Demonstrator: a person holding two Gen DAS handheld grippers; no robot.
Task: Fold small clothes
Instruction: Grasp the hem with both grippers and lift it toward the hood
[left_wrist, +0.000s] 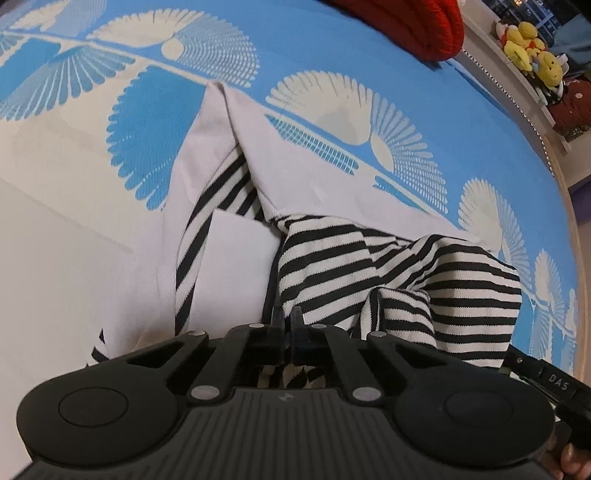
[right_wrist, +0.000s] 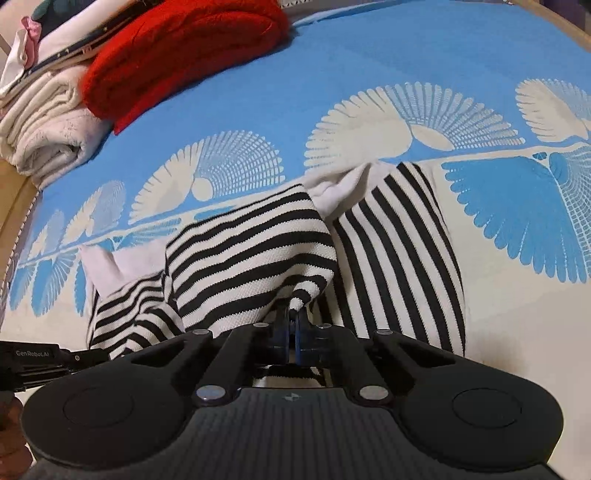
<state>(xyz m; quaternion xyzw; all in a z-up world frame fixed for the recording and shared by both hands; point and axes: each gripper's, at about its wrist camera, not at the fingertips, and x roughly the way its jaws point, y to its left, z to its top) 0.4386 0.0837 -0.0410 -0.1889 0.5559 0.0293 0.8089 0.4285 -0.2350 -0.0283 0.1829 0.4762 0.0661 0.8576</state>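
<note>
Partly bunched striped garment (right_wrist: 251, 258), pinch points hidden

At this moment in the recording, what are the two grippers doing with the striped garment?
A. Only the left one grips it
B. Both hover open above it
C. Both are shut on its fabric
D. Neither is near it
C: the left gripper and the right gripper each have their fingers closed with cloth of the black-and-white striped garment pinched between them, over the blue patterned bedspread.

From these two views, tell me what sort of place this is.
Probably a bedroom: a blue patterned bedspread, folded clothes including a red sweater stacked on it, and plush toys on a shelf beside.
</note>
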